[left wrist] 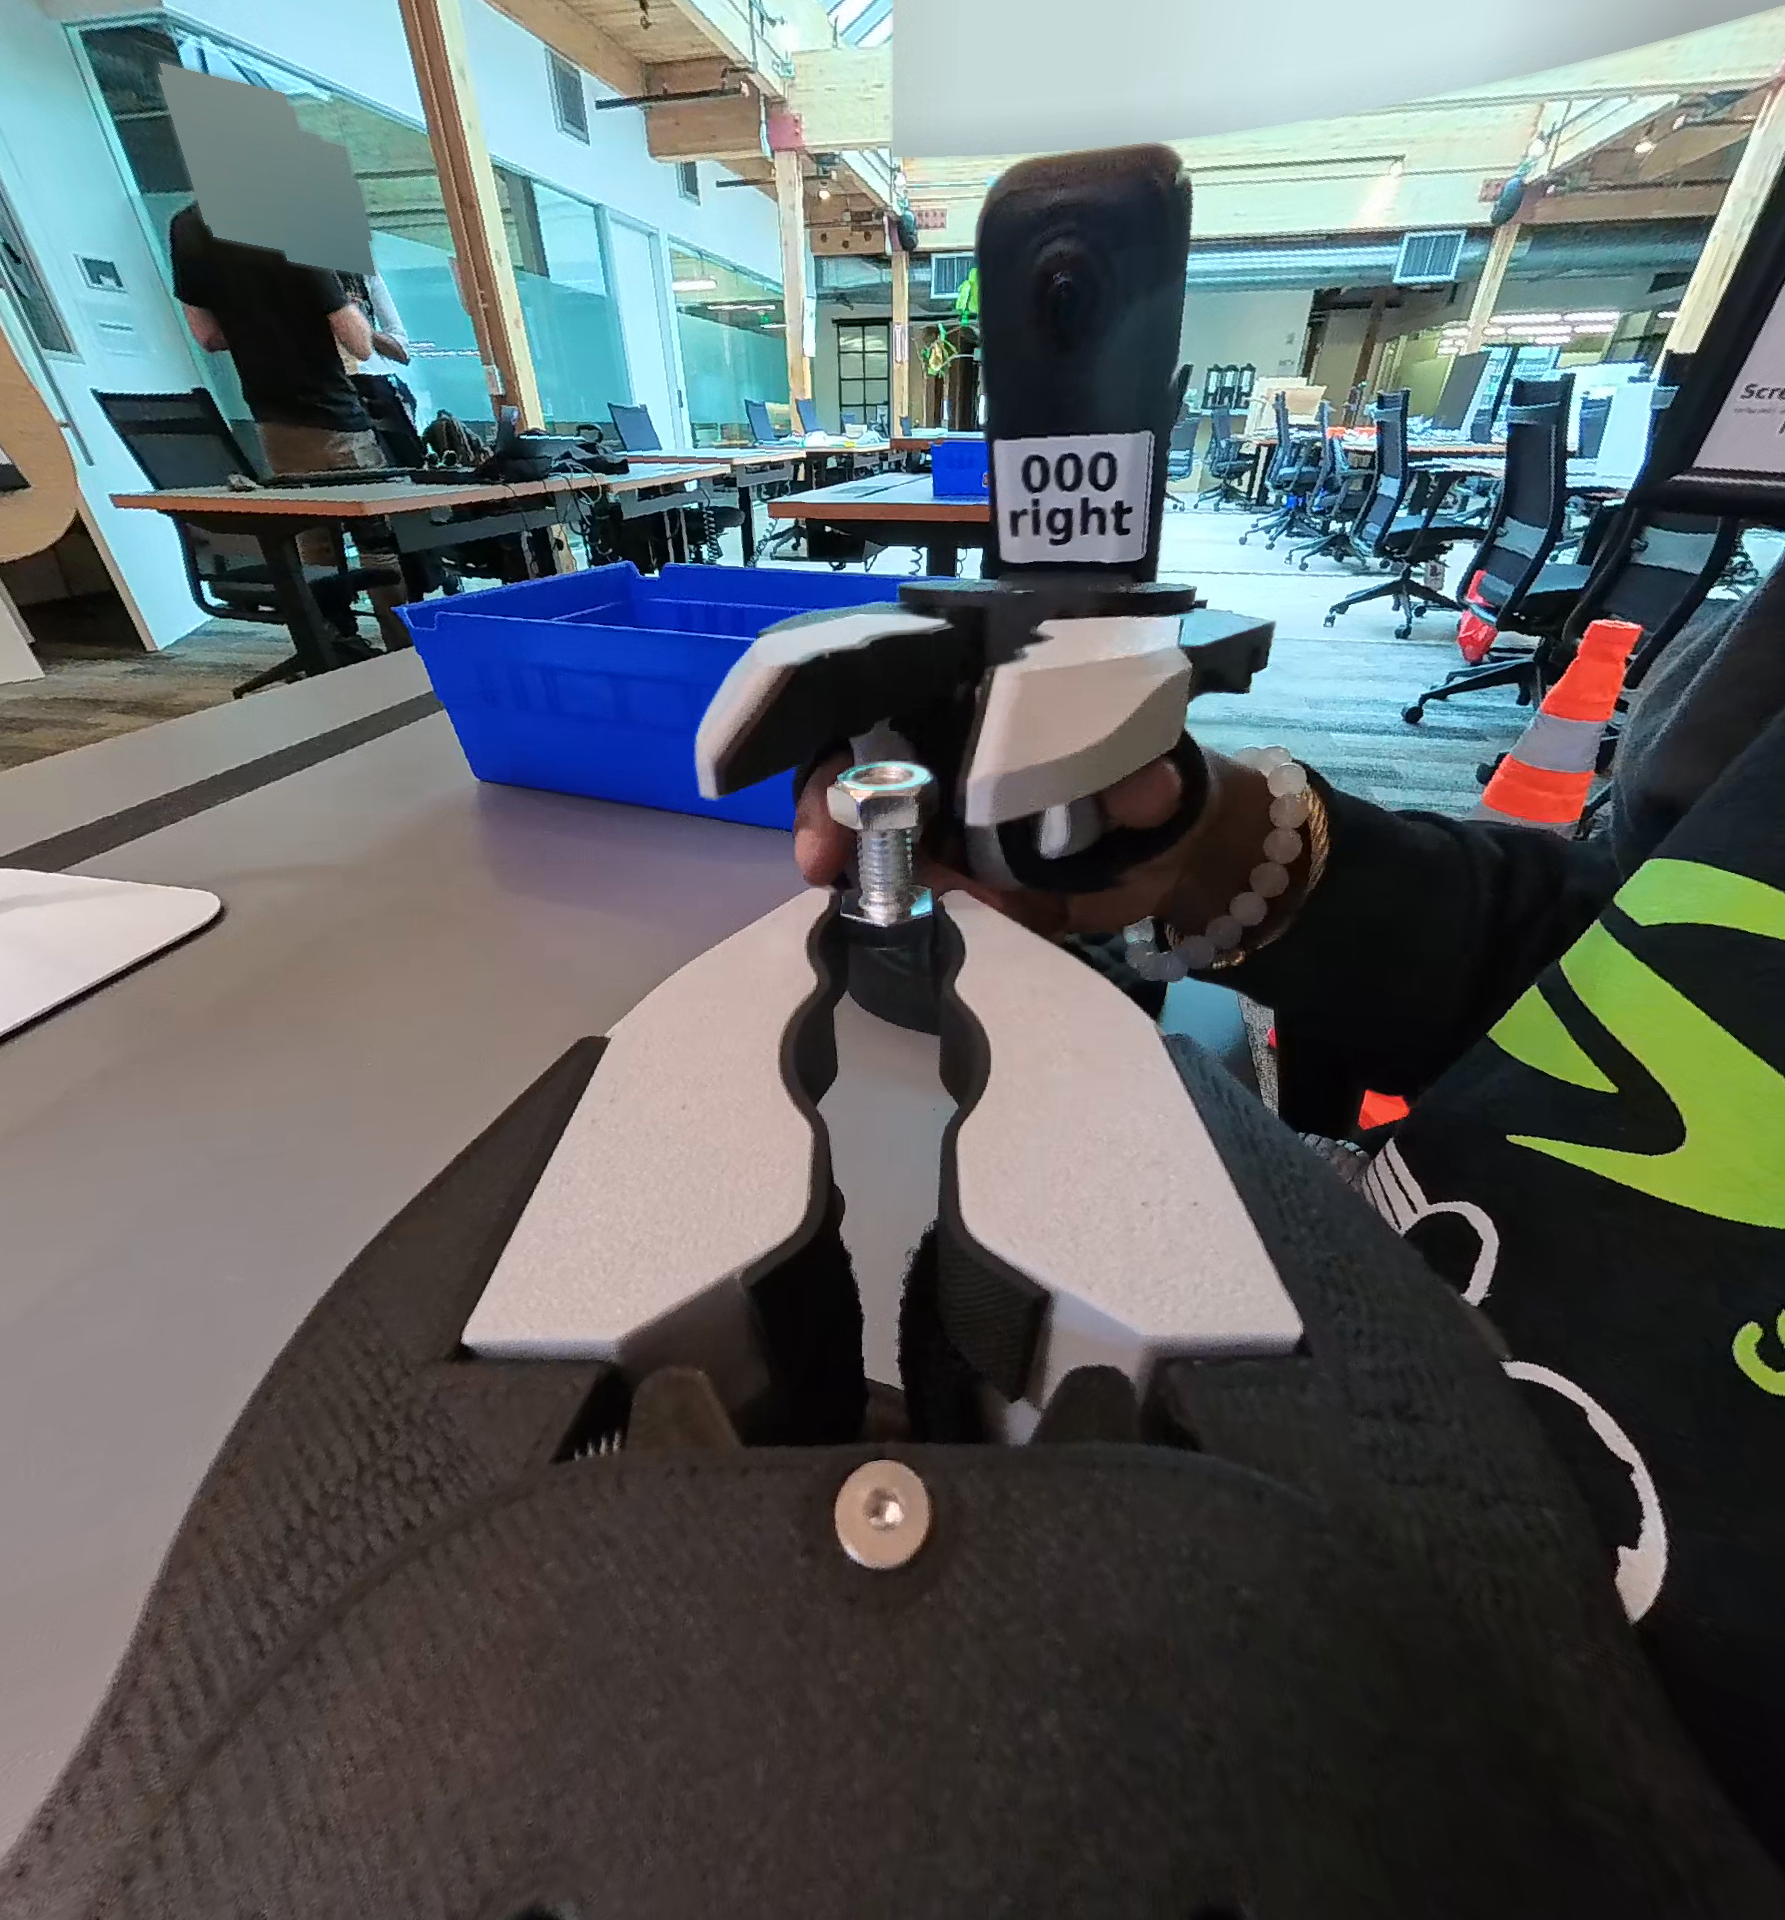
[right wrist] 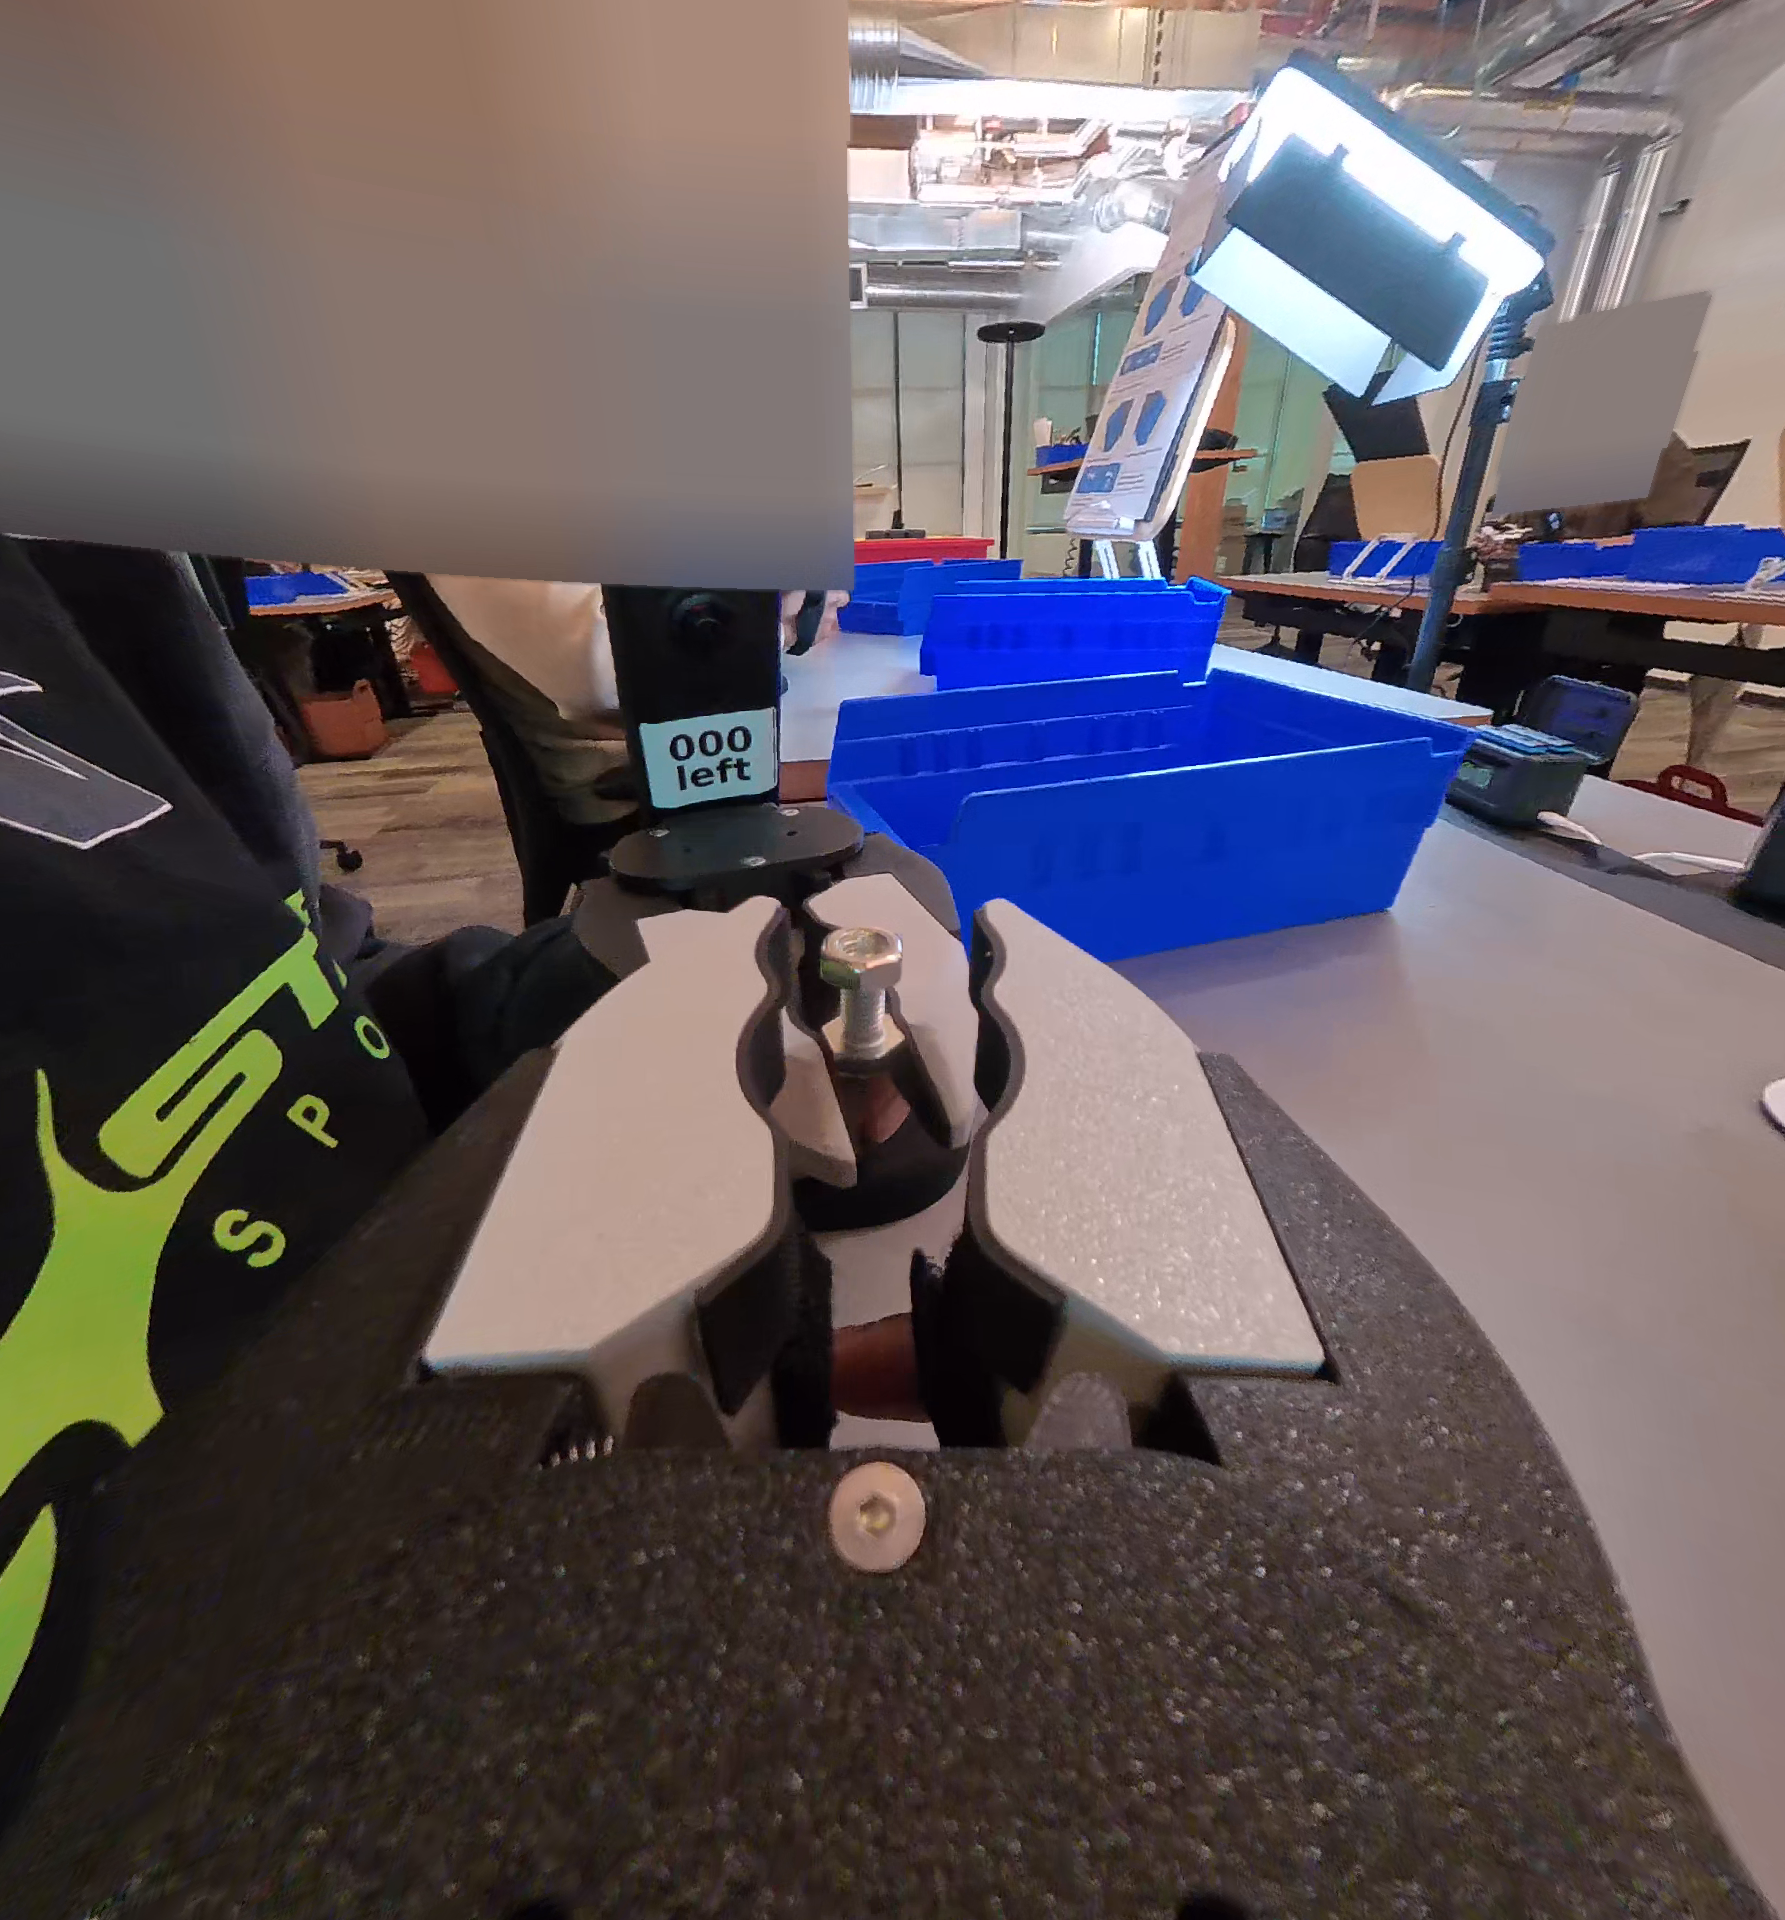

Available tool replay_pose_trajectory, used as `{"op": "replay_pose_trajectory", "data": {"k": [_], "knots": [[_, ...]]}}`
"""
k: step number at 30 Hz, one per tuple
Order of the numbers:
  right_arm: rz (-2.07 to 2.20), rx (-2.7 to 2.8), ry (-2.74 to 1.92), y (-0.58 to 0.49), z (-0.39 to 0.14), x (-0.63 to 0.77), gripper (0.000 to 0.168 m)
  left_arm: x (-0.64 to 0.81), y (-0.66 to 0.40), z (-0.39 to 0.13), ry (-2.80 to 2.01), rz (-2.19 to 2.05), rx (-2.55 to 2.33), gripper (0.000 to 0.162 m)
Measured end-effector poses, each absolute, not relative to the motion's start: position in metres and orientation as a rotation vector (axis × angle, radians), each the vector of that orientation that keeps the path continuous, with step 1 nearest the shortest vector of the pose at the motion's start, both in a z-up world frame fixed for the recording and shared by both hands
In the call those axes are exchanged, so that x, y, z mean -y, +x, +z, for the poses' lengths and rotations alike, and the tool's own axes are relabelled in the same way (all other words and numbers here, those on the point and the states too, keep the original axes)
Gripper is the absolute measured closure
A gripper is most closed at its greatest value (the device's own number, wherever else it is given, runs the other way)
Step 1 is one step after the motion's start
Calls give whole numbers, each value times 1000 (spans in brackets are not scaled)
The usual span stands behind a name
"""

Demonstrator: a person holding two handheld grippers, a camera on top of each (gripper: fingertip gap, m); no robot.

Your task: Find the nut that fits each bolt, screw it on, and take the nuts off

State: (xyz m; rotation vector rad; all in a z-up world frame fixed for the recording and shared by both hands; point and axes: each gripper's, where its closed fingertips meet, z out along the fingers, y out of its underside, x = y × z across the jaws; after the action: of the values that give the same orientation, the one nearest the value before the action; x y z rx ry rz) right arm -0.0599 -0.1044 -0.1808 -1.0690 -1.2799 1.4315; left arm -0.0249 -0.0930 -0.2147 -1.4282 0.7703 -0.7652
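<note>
Left gripper (left wrist: 883,940) was clamped on the bolt (left wrist: 886,868) head, shank pointing straight up; the hex nut (left wrist: 883,792) sat at the very top. Right gripper (right wrist: 872,997) had its jaws wide, either side of the nut, not touching; only the left wrist view showed its blue bin (left wrist: 576,675) behind.

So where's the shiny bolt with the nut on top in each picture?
Left wrist view: the bolt stands upright just above the middle, its head pinched at the left gripper tips, nut at its top end.
Right wrist view: the bolt stands upright at the middle, between the open fingers of the right gripper.
Shared landmark: the blue bin on the grey table behind it.
</note>
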Motion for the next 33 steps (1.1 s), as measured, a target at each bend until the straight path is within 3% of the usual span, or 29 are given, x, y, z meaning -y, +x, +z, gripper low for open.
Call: {"op": "replay_pose_trajectory", "data": {"k": [33], "knots": [[1408, 1272, -1082, -50, -181, 97, 139, 93, -26, -214, -1426, -767, -764, 147]]}}
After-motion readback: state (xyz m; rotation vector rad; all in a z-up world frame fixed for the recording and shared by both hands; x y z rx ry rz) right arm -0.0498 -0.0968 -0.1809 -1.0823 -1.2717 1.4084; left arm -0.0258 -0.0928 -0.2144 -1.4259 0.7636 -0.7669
